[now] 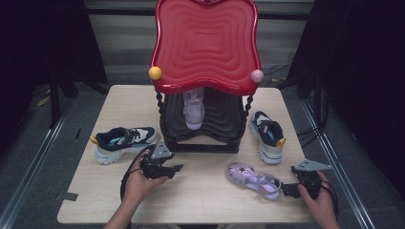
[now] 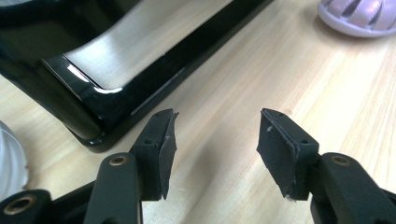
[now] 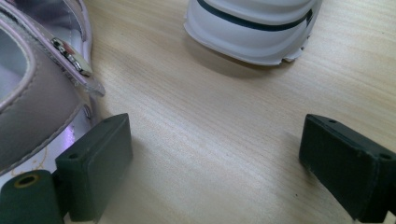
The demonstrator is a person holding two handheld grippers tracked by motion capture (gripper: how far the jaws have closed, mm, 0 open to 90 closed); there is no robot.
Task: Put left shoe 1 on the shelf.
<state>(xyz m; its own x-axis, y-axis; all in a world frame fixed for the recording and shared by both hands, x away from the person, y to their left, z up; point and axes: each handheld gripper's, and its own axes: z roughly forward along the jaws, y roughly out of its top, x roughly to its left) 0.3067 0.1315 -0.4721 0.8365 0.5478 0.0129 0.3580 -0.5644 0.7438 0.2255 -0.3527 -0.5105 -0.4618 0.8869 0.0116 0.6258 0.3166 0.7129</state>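
Right now I have my right gripper (image 1: pixel 290 188) nearer the lilac sandal (image 1: pixel 253 180) on the worktop (image 1: pixel 205 191), jaws spread and empty at its heel, its length running away leftward, while my left gripper (image 1: pixel 173 169) gapes empty.

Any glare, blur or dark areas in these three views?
High view: table evenly lit, surroundings nearly black, sheen on the red rack top. Left gripper view: bright glare streak on the black rack base, sandal soft at the corner. Right gripper view: near sandal blurred, sneaker casts a soft shadow.
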